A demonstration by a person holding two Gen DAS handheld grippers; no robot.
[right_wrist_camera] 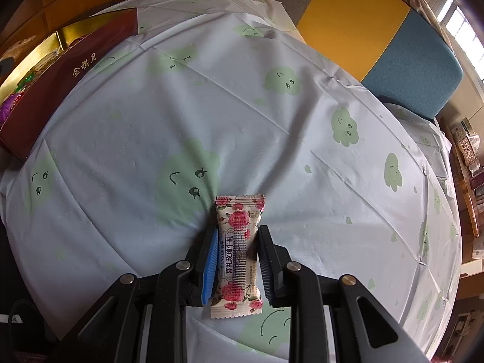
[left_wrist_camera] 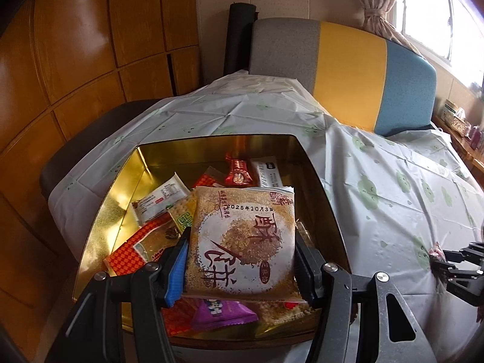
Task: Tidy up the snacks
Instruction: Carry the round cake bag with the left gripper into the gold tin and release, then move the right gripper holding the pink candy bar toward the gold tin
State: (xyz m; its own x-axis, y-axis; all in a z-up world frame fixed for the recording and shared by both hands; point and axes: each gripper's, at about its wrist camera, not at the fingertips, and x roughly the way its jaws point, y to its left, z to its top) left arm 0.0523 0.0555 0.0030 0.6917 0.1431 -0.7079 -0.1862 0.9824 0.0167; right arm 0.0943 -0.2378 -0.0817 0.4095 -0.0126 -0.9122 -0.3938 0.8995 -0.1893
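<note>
In the left wrist view my left gripper is shut on a square brown-and-white pastry packet and holds it over the open gold-lined box, which holds several snack packets. In the right wrist view my right gripper sits around a rose-patterned candy bar lying on the tablecloth. The blue pad touches the bar's left side and the black finger stands close on the right. The right gripper also shows in the left wrist view, at the far right, near a small pink wrapper.
The round table wears a white cloth with green cloud faces. The box's dark red wall stands at the table's left. A grey, yellow and blue chair back stands behind the table. Wooden cabinets are at left.
</note>
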